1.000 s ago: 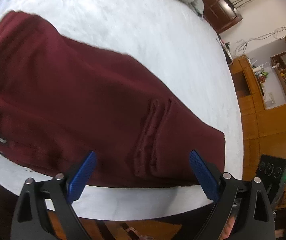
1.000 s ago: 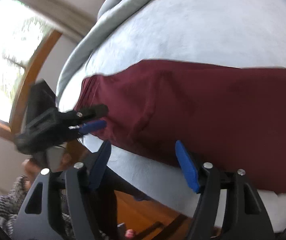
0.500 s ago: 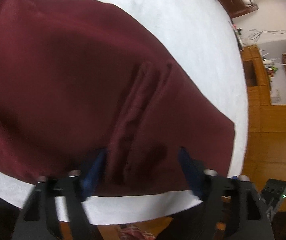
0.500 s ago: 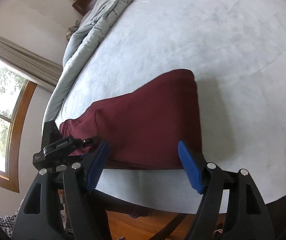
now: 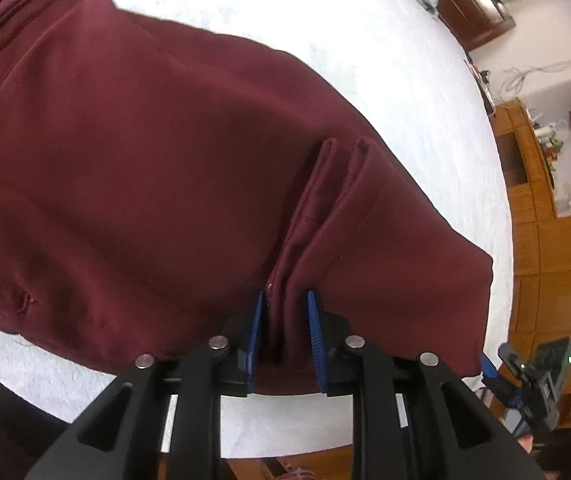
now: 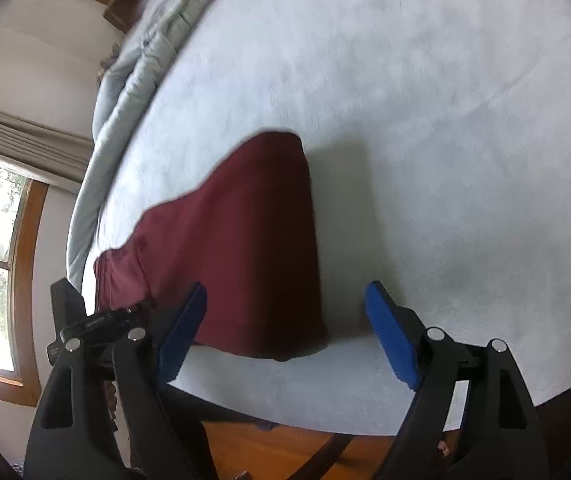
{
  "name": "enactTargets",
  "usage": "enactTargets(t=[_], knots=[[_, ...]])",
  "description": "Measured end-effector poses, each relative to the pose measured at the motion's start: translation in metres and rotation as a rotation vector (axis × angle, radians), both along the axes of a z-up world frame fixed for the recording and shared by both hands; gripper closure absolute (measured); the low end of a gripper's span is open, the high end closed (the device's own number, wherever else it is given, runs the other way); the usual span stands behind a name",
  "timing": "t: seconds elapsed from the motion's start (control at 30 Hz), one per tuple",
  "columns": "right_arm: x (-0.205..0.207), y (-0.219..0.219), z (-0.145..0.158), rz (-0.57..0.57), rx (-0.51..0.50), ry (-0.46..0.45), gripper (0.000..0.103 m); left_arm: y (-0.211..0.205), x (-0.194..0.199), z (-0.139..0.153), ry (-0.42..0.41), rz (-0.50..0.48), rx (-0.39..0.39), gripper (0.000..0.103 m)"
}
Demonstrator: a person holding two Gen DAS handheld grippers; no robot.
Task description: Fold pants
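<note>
Dark red pants (image 5: 157,168) lie flat on a white bed (image 5: 365,40), partly folded, with a raised pleat running toward the near edge. My left gripper (image 5: 283,334) is shut on that pleat at the pants' near edge. In the right wrist view the pants (image 6: 245,248) show their folded end. My right gripper (image 6: 285,332) is open and empty, its blue pads (image 6: 389,332) straddling the near corner of that end, just above the bed (image 6: 425,140). The left gripper (image 6: 97,328) shows at the left there.
A grey duvet (image 6: 137,64) is bunched along the bed's far side. A window with a wooden frame (image 6: 21,264) is at the left. Wooden cabinets (image 5: 545,240) and floor (image 6: 285,452) lie beyond the bed edge. The right gripper (image 5: 525,376) shows at lower right.
My left gripper has moved in and closed on the pleat at the pants' near edge. My right gripper has swung to the folded end and come closer, still open.
</note>
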State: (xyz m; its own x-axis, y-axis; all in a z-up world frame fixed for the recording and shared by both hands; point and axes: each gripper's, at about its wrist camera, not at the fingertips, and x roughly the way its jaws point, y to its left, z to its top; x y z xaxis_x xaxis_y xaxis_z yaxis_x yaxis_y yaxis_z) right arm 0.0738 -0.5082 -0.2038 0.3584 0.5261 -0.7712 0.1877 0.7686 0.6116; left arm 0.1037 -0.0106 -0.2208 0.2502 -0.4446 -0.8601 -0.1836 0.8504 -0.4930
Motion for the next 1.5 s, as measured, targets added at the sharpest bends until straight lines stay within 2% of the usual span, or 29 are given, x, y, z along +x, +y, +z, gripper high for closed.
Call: enactTargets(t=[0.13,0.17,0.2,0.27,0.3,0.37,0.43,0.5,0.57,0.67,0.73,0.77,0.83,0.9,1.03,1.17,1.27,1.3,1.4,1.5], knots=[[0.011,0.008,-0.026,0.034,0.059,0.064,0.020,-0.005,0.000,0.000,0.004,0.005,0.003,0.072],[0.012,0.010,-0.032,0.043,0.073,0.074,0.025,-0.003,0.000,-0.001,0.010,0.016,-0.010,0.072],[0.013,0.013,-0.038,0.056,0.099,0.083,0.050,-0.002,0.000,0.000,0.013,0.023,-0.018,0.071],[0.011,0.016,-0.034,0.061,0.109,0.064,0.061,0.000,0.001,0.000,0.024,0.036,-0.038,0.069],[0.010,0.016,-0.024,0.082,0.103,0.032,0.067,0.015,-0.003,0.001,0.026,0.037,-0.043,0.068],[0.005,0.012,-0.008,0.083,0.114,-0.012,0.071,0.014,-0.005,0.000,0.022,0.035,-0.043,0.065],[0.002,0.007,-0.004,0.077,0.082,0.019,0.073,0.010,-0.005,-0.004,0.010,0.009,0.000,0.061],[0.004,0.010,-0.025,0.091,-0.014,0.110,0.072,0.005,-0.007,-0.004,-0.007,-0.011,0.043,0.058],[0.005,0.008,-0.037,0.066,0.005,0.143,0.070,0.000,-0.007,-0.002,-0.022,-0.031,0.080,0.057],[0.007,0.009,-0.025,0.071,-0.023,0.124,0.060,0.003,-0.007,0.006,-0.027,-0.042,0.071,0.056],[0.004,0.013,-0.008,0.095,-0.119,0.091,0.047,0.007,-0.009,0.013,-0.030,-0.031,0.072,0.050],[0.003,0.014,0.001,0.098,-0.163,0.077,0.047,0.012,-0.013,0.018,-0.041,-0.023,0.072,0.049],[-0.004,0.013,0.020,0.081,-0.253,0.039,0.047,0.021,-0.022,0.033,-0.089,-0.022,0.086,0.038],[-0.008,0.019,0.036,0.084,-0.288,-0.011,0.047,0.031,-0.031,0.046,-0.135,-0.024,0.131,0.033],[-0.004,0.054,0.052,0.171,-0.307,-0.081,0.047,0.030,-0.035,0.060,-0.193,-0.058,0.180,0.033],[0.009,0.089,0.040,0.239,-0.336,-0.054,0.048,-0.001,-0.024,0.066,-0.213,-0.126,0.131,0.033],[0.017,0.106,0.016,0.266,-0.388,0.018,0.048,-0.025,-0.015,0.058,-0.215,-0.197,0.153,0.032],[0.019,0.109,0.004,0.266,-0.405,0.054,0.048,-0.031,-0.010,0.047,-0.189,-0.218,0.180,0.032],[0.022,0.114,-0.013,0.264,-0.428,0.046,0.044,-0.036,0.001,0.011,-0.073,-0.224,0.243,0.033],[0.023,0.117,-0.006,0.274,-0.434,0.042,0.042,-0.023,-0.003,0.007,-0.078,-0.212,0.212,0.033]])
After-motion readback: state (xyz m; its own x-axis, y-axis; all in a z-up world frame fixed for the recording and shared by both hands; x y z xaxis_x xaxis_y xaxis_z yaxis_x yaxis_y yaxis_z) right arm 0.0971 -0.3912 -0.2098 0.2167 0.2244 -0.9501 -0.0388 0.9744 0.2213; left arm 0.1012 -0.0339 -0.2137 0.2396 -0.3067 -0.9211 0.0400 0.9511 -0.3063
